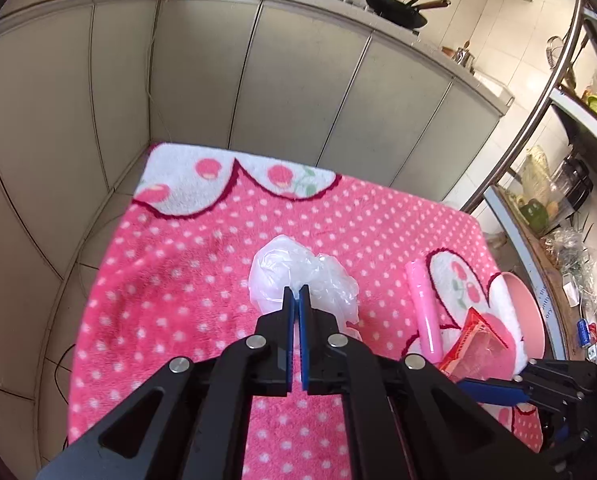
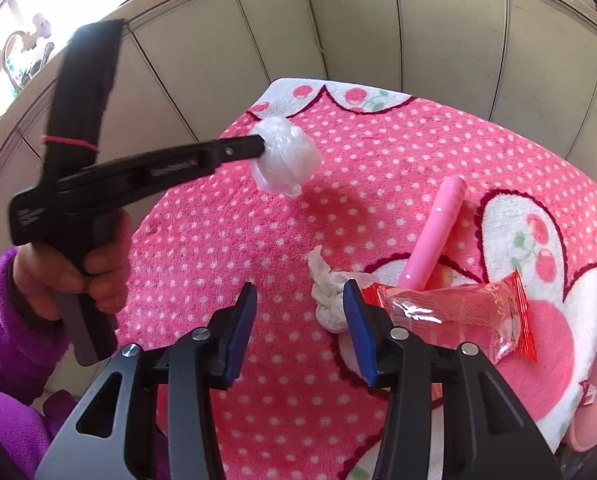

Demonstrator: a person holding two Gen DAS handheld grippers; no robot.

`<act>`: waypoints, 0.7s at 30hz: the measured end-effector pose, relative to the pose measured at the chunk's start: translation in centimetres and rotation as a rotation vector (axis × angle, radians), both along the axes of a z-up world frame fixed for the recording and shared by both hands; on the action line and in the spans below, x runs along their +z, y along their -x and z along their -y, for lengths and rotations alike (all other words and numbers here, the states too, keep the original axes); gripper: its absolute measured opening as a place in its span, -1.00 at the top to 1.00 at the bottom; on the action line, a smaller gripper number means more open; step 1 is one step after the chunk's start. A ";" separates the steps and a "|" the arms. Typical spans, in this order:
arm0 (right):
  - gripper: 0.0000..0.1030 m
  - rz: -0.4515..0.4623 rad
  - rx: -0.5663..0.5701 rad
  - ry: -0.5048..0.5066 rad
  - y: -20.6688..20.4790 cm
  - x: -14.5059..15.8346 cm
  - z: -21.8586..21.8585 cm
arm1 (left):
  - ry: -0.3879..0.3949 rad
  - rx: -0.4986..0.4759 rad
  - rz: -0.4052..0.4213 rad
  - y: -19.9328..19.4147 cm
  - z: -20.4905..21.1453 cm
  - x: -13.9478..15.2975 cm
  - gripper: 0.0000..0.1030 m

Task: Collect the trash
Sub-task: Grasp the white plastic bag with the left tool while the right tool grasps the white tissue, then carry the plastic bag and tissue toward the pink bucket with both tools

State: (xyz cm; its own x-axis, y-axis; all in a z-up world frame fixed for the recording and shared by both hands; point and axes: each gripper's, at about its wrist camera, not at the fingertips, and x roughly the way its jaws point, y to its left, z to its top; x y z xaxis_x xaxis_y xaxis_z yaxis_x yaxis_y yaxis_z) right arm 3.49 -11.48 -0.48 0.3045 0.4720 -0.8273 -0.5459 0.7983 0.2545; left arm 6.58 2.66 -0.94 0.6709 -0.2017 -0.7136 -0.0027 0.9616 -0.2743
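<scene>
Now your left gripper (image 1: 297, 292) is pinched tight on the crumpled clear plastic bag (image 1: 298, 276), its blue pads nearly meeting with only the film between them. From the right wrist camera, that bag (image 2: 284, 158) hangs off the gripper's tip above the pink polka-dot fleece blanket with cherry patches (image 2: 258, 240), a shadow lying beneath it.

Your right gripper (image 2: 300, 292) stands wide apart and holds nothing. A twisted wad of white tissue (image 2: 326, 298) lies on the blanket just inside its right finger; whether the pad touches it, you cannot tell. Just to the right lies a red-and-clear crinkled snack wrapper (image 2: 470, 314), and a pink plastic tube (image 2: 434, 232) rests with its lower end against that wrapper.

As for containers, a round pink bowl (image 1: 526, 312) sits at the blanket's right edge, beside the wrapper (image 1: 474, 344). Its inside is mostly hidden, so what it holds cannot be made out.
</scene>
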 end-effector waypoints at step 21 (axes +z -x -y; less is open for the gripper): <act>0.95 0.016 -0.036 -0.004 -2.5 -0.9 -1.9 | 0.037 0.001 0.094 5.0 -2.8 3.5 0.97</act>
